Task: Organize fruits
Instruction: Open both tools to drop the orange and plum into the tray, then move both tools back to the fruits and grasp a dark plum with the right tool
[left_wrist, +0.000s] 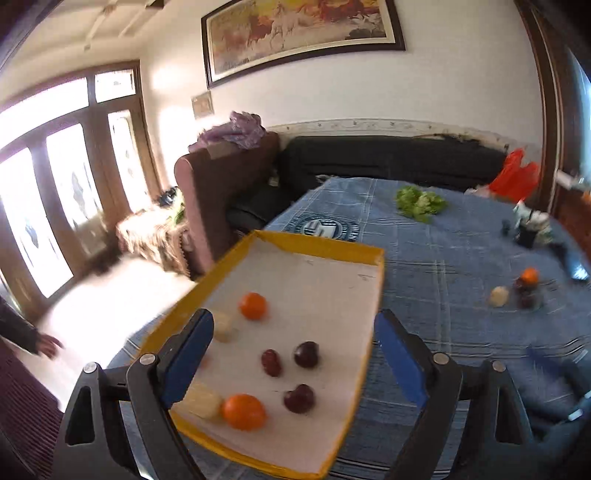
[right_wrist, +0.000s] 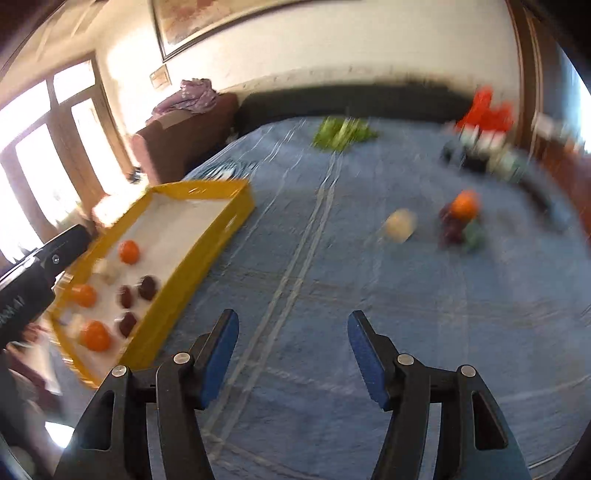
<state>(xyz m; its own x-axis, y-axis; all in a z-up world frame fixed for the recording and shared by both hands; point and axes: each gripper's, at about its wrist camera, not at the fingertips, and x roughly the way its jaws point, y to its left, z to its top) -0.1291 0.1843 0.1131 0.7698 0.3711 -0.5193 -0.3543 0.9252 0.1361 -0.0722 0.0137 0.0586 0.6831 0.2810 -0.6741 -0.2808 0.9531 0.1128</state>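
Left claw (left_wrist: 295, 354) is spread wide and gripping nothing — the yellow tray (left_wrist: 317, 245) sits right under and ahead of it, with oranges (left_wrist: 253, 305), dark plums (left_wrist: 306, 354) and pale fruits inside. Right claw (right_wrist: 290, 356) is released too, empty, over bare blue cloth (right_wrist: 332, 295) on the surface. Well ahead and to its right sits a blurry leftover pile (right_wrist: 460, 221) — an orange on top, a pale fruit (right_wrist: 399, 225) just beside.

Tray (right_wrist: 221, 229) at left of the right wrist frame on the bench (right_wrist: 332, 277), fruits (right_wrist: 129, 252) inside; more fruit (right_wrist: 463, 205) clustered at right; greens (right_wrist: 341, 133) behind, near the sofa (right_wrist: 351, 101).
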